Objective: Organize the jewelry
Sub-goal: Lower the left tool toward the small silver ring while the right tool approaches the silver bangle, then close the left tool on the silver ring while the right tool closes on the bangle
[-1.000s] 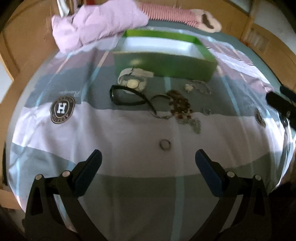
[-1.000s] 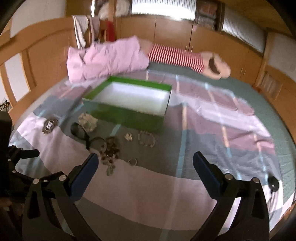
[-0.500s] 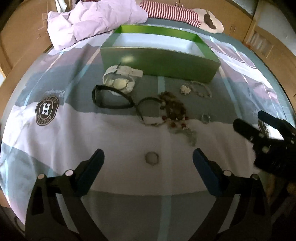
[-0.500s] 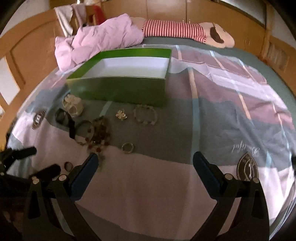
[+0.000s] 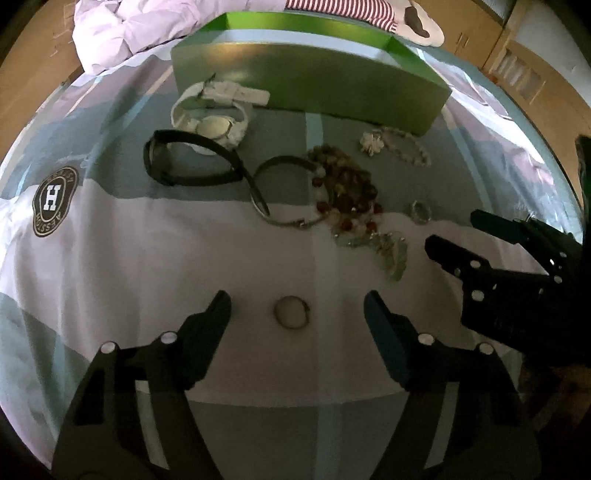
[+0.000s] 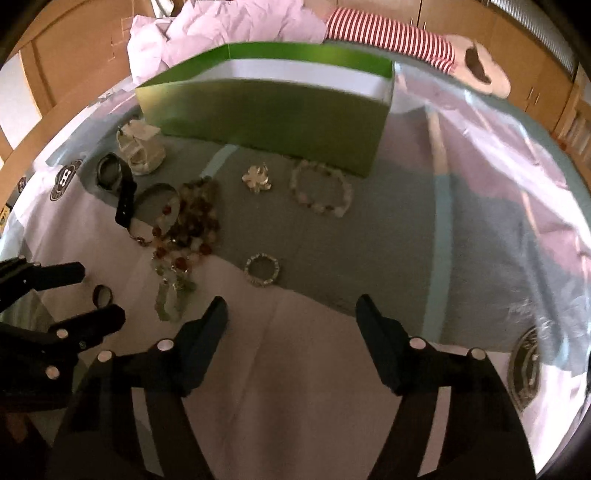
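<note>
Jewelry lies on the bed in front of an open green box (image 5: 310,85) (image 6: 266,110). A plain ring (image 5: 291,316) (image 6: 102,295) lies between the open fingers of my left gripper (image 5: 297,308) (image 6: 99,293). A sparkly ring (image 6: 262,269) (image 5: 420,212) lies just ahead of my open, empty right gripper (image 6: 291,308) (image 5: 461,236). Further off are a bead necklace pile (image 5: 347,192) (image 6: 192,221), a white watch (image 5: 214,118) (image 6: 142,147), a black watch (image 5: 184,162) (image 6: 114,177), a metal bangle (image 5: 284,195), a flower brooch (image 6: 258,177) (image 5: 371,142) and a beaded bracelet (image 6: 321,192) (image 5: 406,144).
A pink quilt (image 6: 229,26) and a striped plush toy (image 6: 402,37) lie behind the box. Wooden cabinets (image 6: 55,62) surround the bed. The bedsheet (image 6: 461,206) has round logo badges (image 5: 55,201).
Both grippers have moved lower and closer to the jewelry. The left gripper now straddles the plain ring, and the right gripper has come up to the sparkly ring.
</note>
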A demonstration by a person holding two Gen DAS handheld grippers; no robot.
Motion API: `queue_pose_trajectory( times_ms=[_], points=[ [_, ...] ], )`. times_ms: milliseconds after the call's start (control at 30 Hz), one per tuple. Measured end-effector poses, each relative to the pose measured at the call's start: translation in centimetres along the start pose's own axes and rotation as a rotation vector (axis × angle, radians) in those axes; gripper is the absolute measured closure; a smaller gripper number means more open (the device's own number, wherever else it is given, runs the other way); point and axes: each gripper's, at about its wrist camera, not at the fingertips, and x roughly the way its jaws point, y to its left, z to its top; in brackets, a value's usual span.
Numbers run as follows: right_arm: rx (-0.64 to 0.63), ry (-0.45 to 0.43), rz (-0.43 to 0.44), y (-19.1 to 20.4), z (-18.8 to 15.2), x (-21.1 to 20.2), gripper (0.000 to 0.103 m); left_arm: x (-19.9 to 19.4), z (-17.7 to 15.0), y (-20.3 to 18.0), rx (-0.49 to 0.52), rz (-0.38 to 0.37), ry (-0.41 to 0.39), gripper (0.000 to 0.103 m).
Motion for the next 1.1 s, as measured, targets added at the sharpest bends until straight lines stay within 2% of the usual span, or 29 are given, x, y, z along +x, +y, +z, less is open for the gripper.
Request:
queue_pose_trajectory(
  times_ms=[167,233,433,600,667,733,767,867,967,1100],
  points=[
    [0.006,-0.038,0.030,-0.2,0.6,-0.3,0.034,0.2,0.0,0.5,-0.005,-0.002,-0.042,0.028],
    [-0.016,-0.032,0.030,0.2,0.6,0.1,0.040,0.3,0.0,0.6,0.005,0.013,-0.051,0.029],
    [-0.051,-0.023,0.033,0.8,1.2,1.0,0.049,0.8,0.1,0.0,0.063,0.063,-0.080,0.041],
    [-0.068,-0.033,0.025,0.9,1.5,1.9,0.052,0.9,0.3,0.0,0.069,0.062,-0.080,0.045],
    [-0.076,-0.034,0.027,1.0,1.6,1.9,0.058,0.9,0.2,-0.2,0.081,0.068,-0.084,0.048],
    [-0.092,-0.032,0.029,1.3,1.6,1.7,0.069,0.9,0.0,-0.4,0.101,0.075,-0.092,0.055],
    [-0.098,-0.032,0.027,1.5,1.5,1.6,0.074,0.9,0.1,-0.4,0.104,0.074,-0.091,0.063],
    [-0.099,-0.033,0.020,1.5,1.5,1.5,0.080,0.8,0.1,-0.4,0.106,0.067,-0.087,0.075],
    [-0.092,-0.036,0.022,1.3,1.6,1.3,0.082,0.6,0.3,-0.1,0.091,0.051,-0.083,0.095],
    [-0.087,-0.054,0.025,1.5,1.8,0.7,0.082,0.2,0.3,0.2,0.082,0.038,-0.089,0.102]
  ],
)
